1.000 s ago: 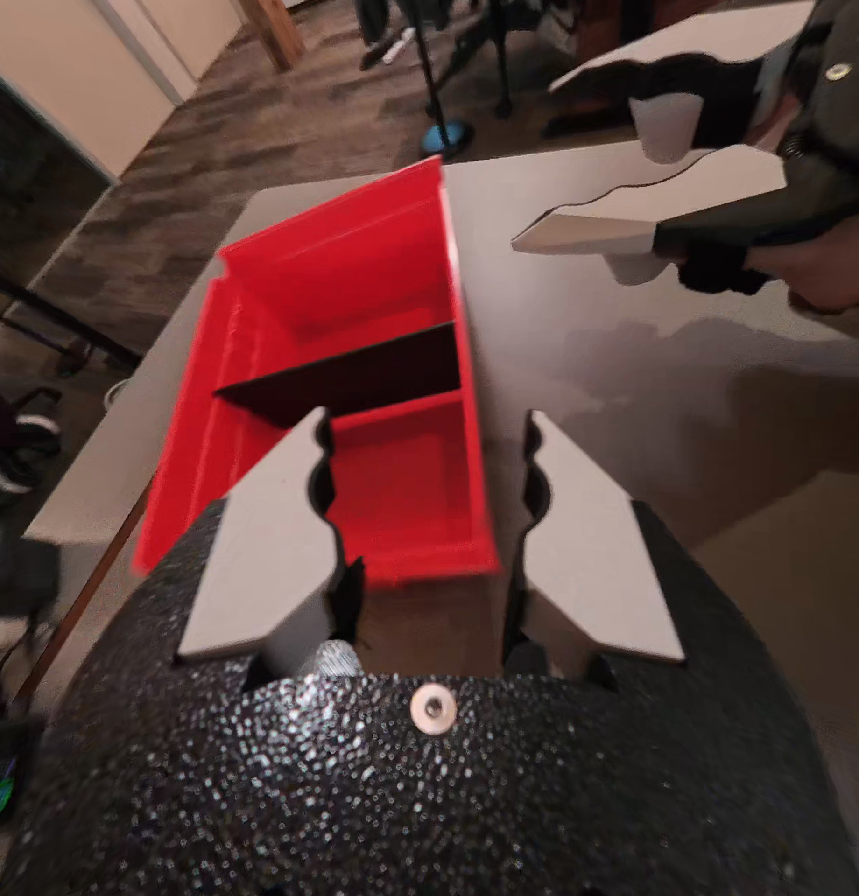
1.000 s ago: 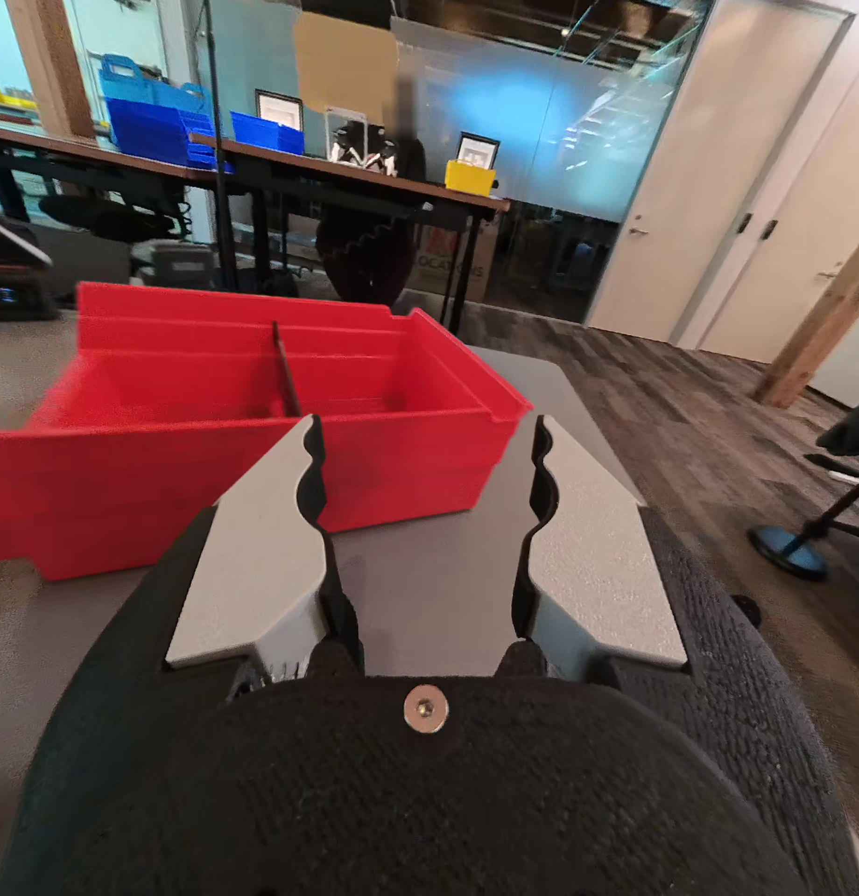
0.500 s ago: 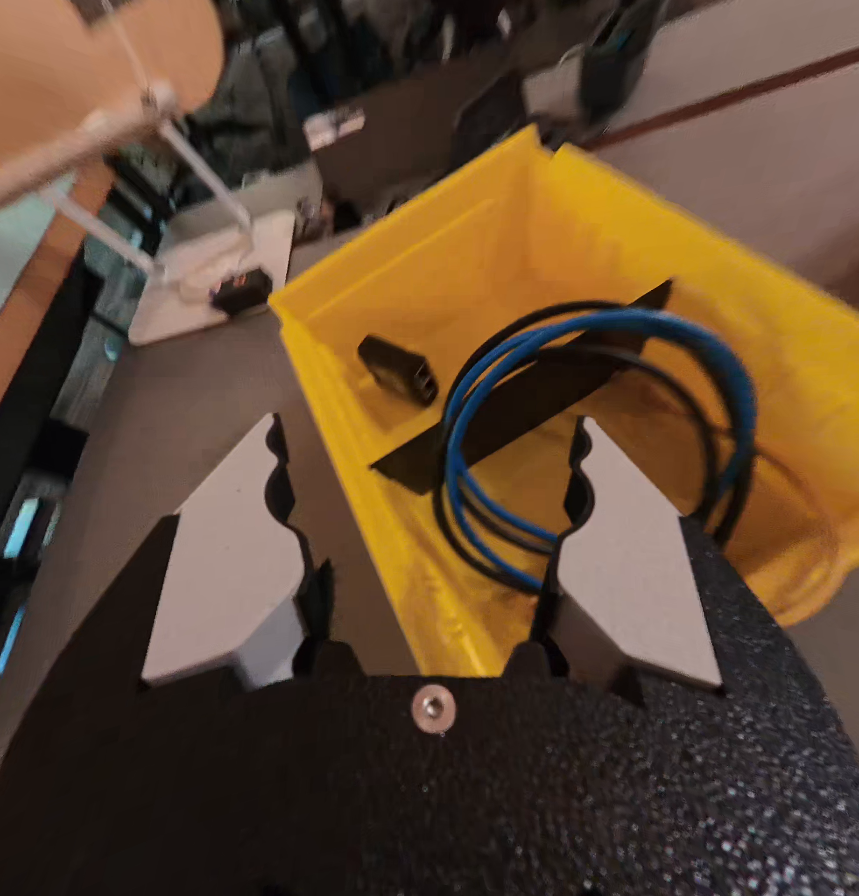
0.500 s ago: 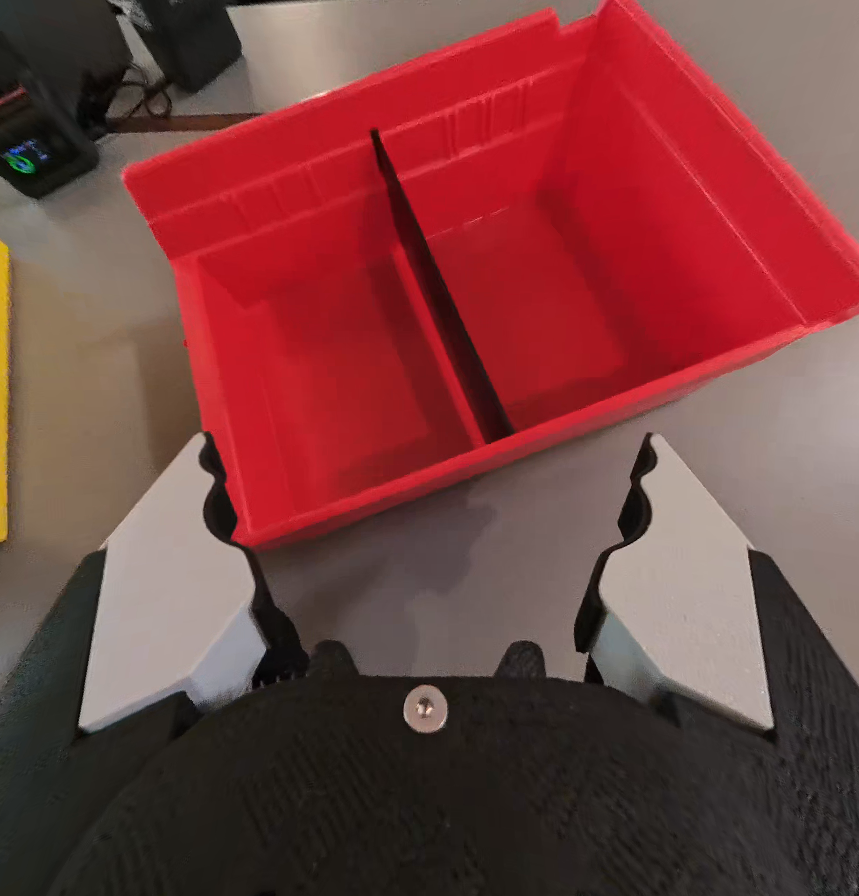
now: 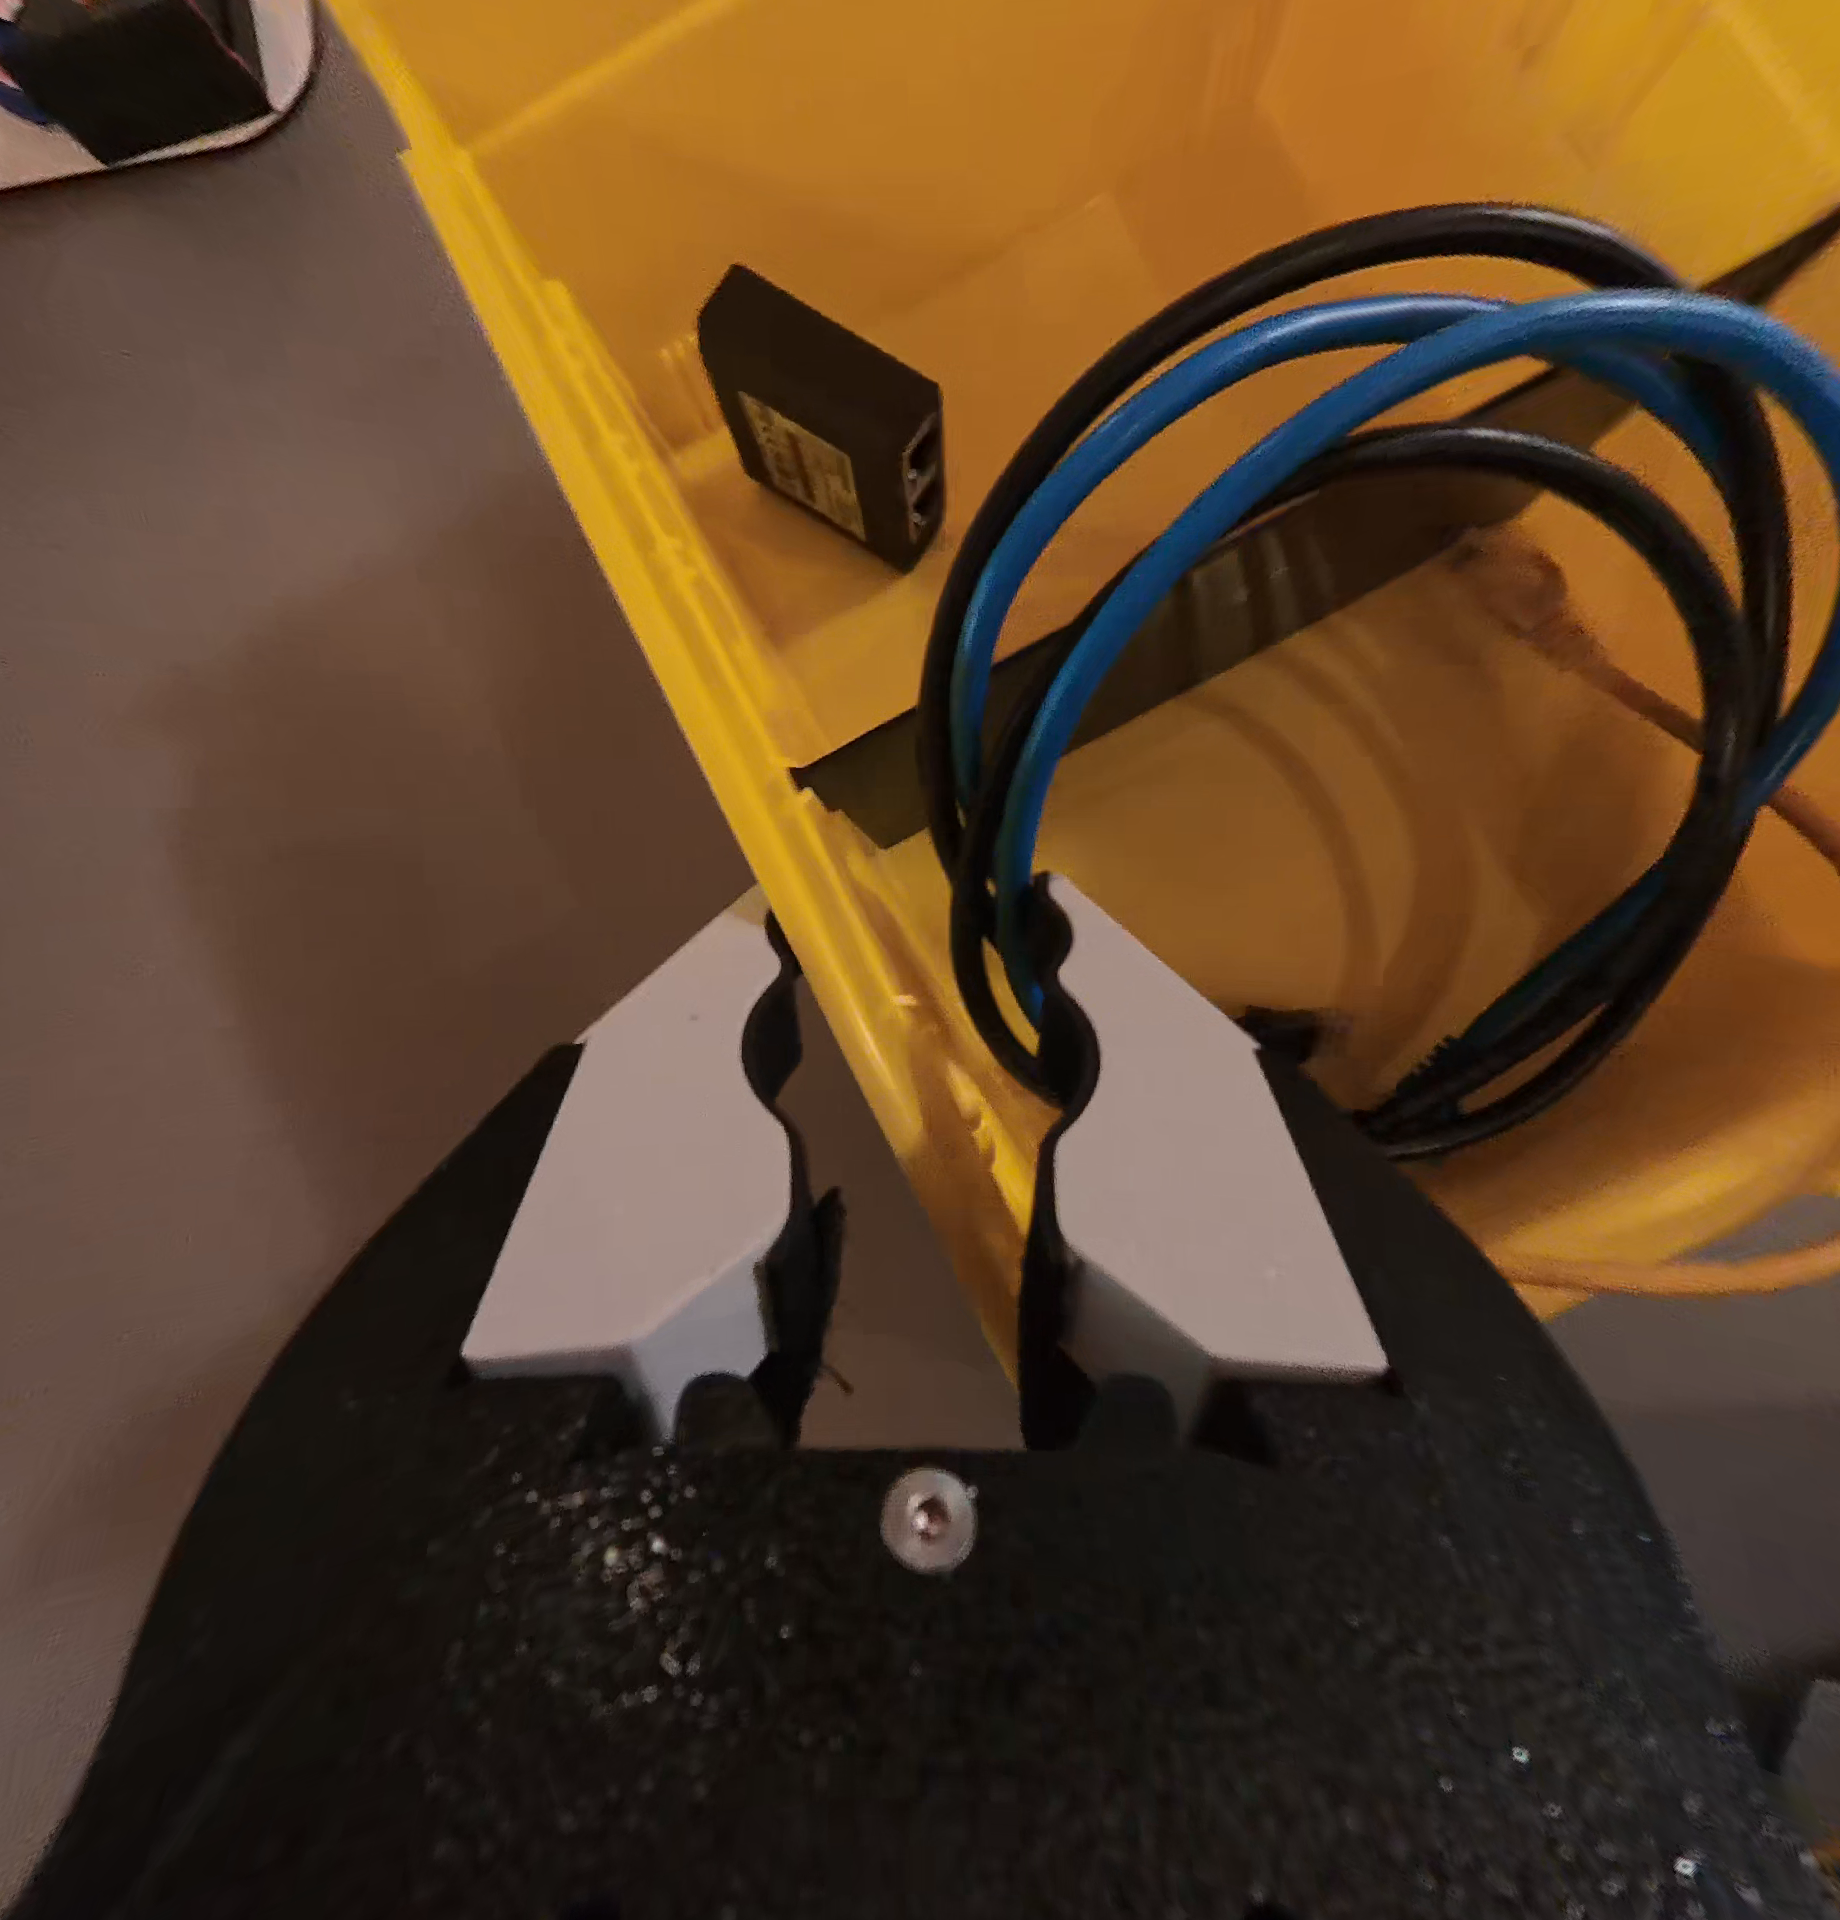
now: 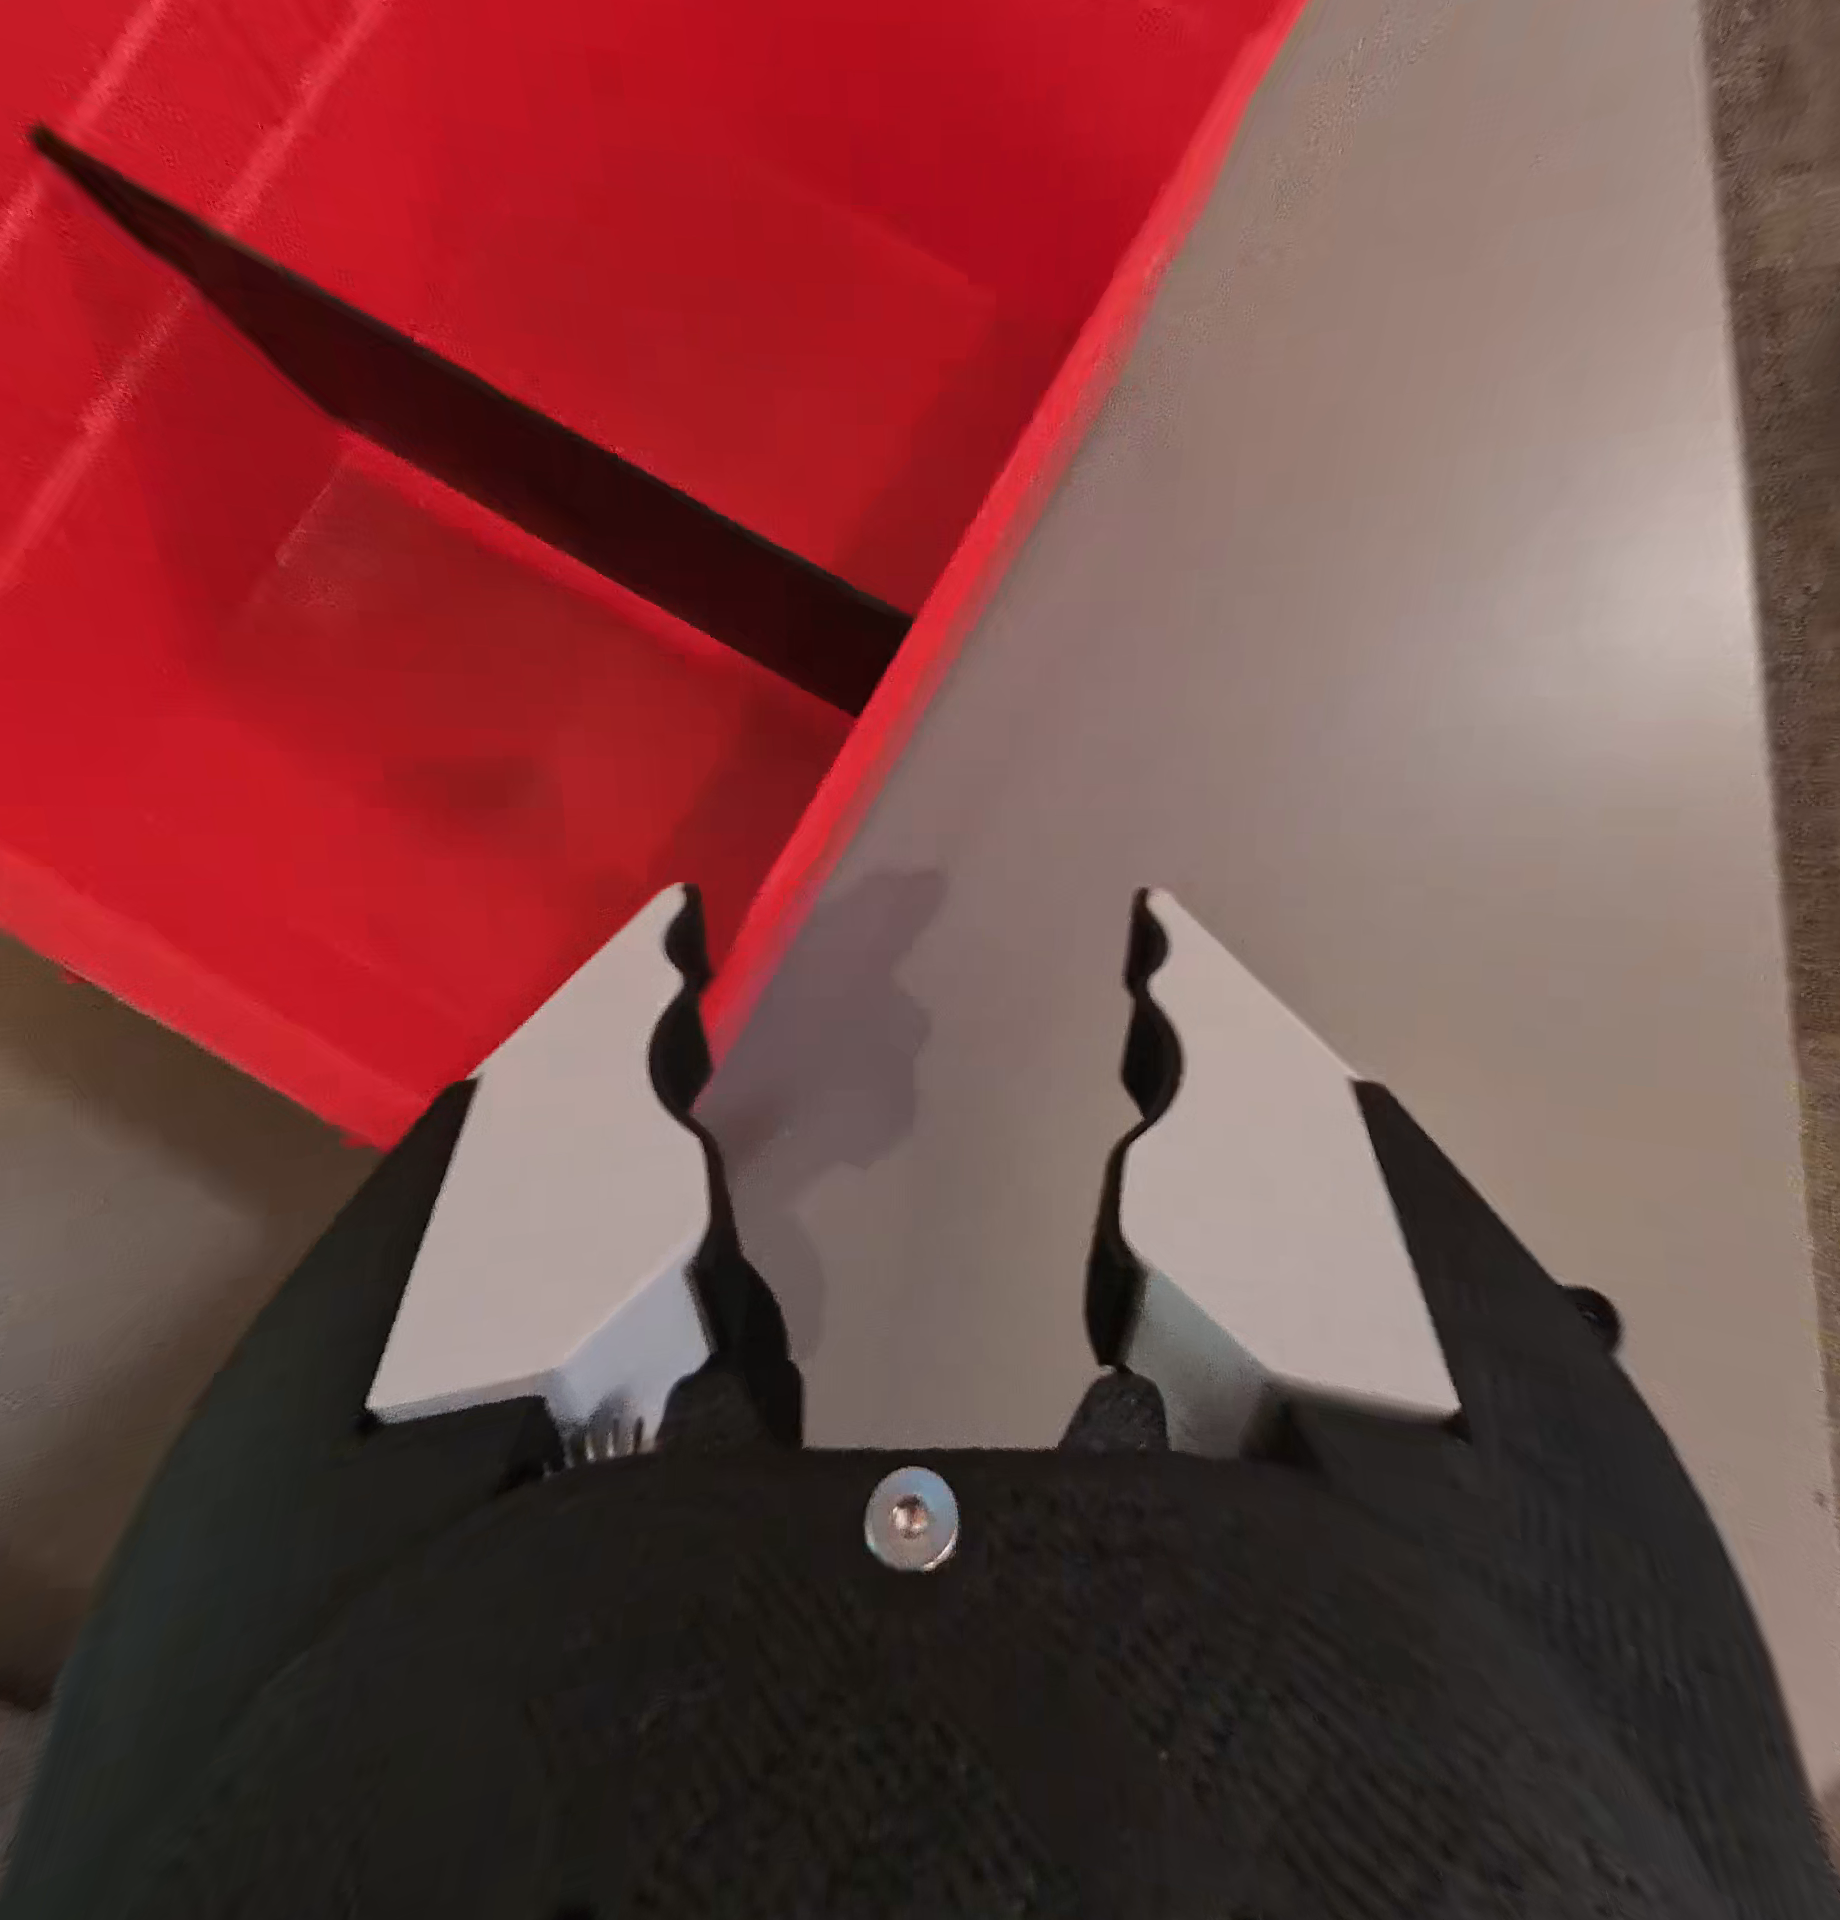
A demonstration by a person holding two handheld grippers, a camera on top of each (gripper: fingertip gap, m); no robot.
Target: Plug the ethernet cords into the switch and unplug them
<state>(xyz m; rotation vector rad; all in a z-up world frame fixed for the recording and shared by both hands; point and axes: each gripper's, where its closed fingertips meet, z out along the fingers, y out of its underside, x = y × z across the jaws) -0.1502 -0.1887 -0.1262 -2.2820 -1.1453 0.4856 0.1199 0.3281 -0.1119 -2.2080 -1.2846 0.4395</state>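
Risk: left gripper [image 5: 911,935] fingers open, straddling yellow bin [image 5: 687,582] wall beside coiled cords [image 5: 1363,665] | closing may pinch wall, snag loops | right gripper [image 6: 911,935] open, empty, over counter [image 6: 1363,623].

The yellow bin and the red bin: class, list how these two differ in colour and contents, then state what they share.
Colour: the yellow bin in the left wrist view is yellow; the red bin in the right wrist view is red.
Contents: the yellow bin holds a small black switch, a blue cord, a black cord and a yellow cord; the visible part of the red bin holds nothing.
Shared: each has a black divider and sits on a grey table.
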